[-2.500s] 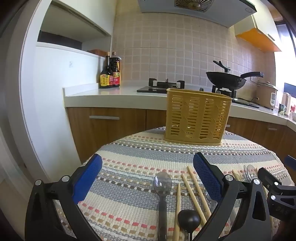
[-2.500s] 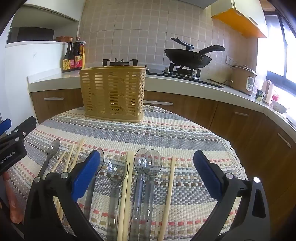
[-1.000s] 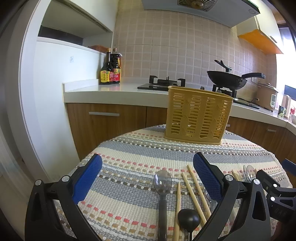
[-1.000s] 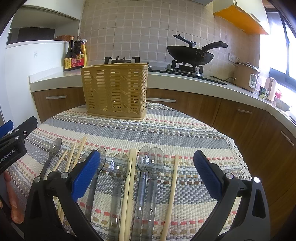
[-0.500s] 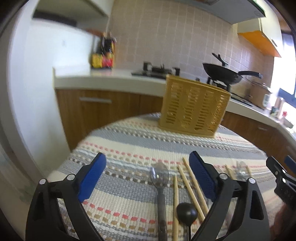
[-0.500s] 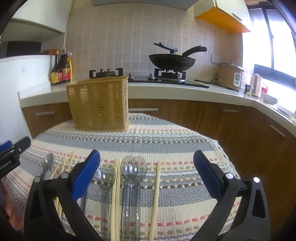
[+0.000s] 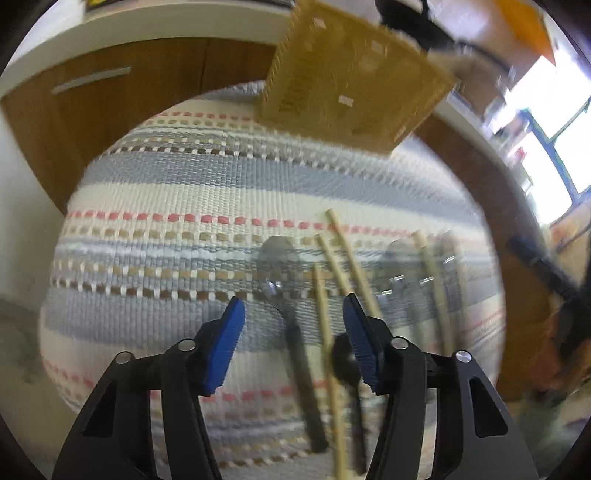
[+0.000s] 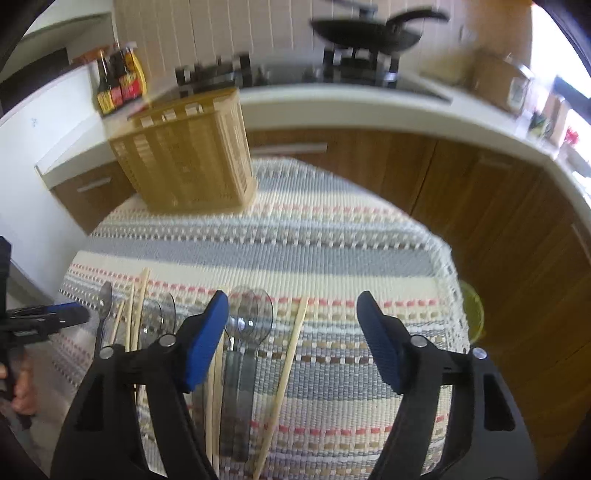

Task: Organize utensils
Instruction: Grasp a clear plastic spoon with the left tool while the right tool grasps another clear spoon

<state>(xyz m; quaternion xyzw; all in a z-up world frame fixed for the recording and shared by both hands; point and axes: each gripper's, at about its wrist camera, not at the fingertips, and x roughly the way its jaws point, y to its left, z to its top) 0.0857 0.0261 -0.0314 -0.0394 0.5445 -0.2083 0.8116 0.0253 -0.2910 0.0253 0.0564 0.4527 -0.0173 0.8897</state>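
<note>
A yellow slotted utensil basket (image 7: 354, 85) (image 8: 188, 158) stands at the far side of a round table with a striped cloth (image 7: 177, 206) (image 8: 332, 254). Clear spoons (image 8: 251, 325), a dark-handled spoon (image 7: 284, 291), a black ladle (image 7: 345, 360) and wooden chopsticks (image 7: 347, 258) (image 8: 286, 373) lie in a row near the front. My left gripper (image 7: 293, 325) is open above the dark-handled spoon and a chopstick. My right gripper (image 8: 291, 325) is open above the clear spoons and one chopstick. Both are empty.
Wooden cabinets and a white counter (image 8: 369, 107) curve behind the table. On it are sauce bottles (image 8: 118, 88), a stove with a black wok (image 8: 365, 26) and a rice cooker (image 8: 498, 77). The left gripper also shows at the left edge of the right wrist view (image 8: 40, 321).
Both grippers have tilted down and moved closer over the row of utensils. The jaws of both have narrowed but stay open. The views are motion-blurred.
</note>
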